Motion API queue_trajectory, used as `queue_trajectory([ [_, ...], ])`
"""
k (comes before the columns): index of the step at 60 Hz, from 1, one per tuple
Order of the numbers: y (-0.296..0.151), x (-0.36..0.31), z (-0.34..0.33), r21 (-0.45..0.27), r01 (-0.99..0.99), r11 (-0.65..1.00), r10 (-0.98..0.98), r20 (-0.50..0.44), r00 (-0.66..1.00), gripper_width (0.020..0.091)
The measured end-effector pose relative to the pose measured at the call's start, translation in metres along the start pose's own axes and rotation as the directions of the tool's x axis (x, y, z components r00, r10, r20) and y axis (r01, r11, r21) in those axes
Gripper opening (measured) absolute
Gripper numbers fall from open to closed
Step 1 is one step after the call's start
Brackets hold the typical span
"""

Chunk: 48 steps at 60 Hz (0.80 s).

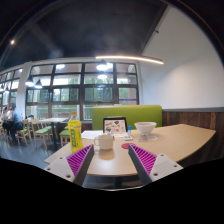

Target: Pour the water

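A white mug (105,141) stands on the pale wooden table (110,165), beyond the fingers and roughly centred between them. A white bowl (146,128) rests farther back to the right on the same table. My gripper (112,161) is open, its purple pads (143,158) spread wide over the near part of the table, with only bare tabletop between them. No water or pouring vessel other than the mug is visible.
A yellow carton (75,134) stands left of the mug. A framed card (115,126) sits behind it, and a small red coaster (127,144) lies to the right. Green bench seating (125,114), windows and more tables fill the room behind.
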<state>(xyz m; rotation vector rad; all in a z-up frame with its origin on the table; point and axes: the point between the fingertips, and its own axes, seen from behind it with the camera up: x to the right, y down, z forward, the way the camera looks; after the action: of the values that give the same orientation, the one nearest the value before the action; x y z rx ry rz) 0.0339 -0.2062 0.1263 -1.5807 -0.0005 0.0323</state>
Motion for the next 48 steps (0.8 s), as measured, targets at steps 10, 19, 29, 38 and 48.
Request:
queue_trajectory([
  [10,0.003,-0.008,-0.001,-0.007,0.014,1.0,-0.013,0.022,1.0,0.0807],
  [19,0.008,-0.021,0.004,-0.013,0.014,1.0,-0.013,0.046,0.999,0.0806],
  [29,0.006,-0.077,0.031,-0.009,-0.016,1.0,0.017,0.128,0.992,0.0811],
  [38,0.002,-0.143,0.088,0.018,0.005,1.0,-0.008,0.193,0.981,0.0816],
  [48,-0.001,-0.179,0.157,0.008,0.004,1.0,-0.005,0.136,0.991,0.0825],
])
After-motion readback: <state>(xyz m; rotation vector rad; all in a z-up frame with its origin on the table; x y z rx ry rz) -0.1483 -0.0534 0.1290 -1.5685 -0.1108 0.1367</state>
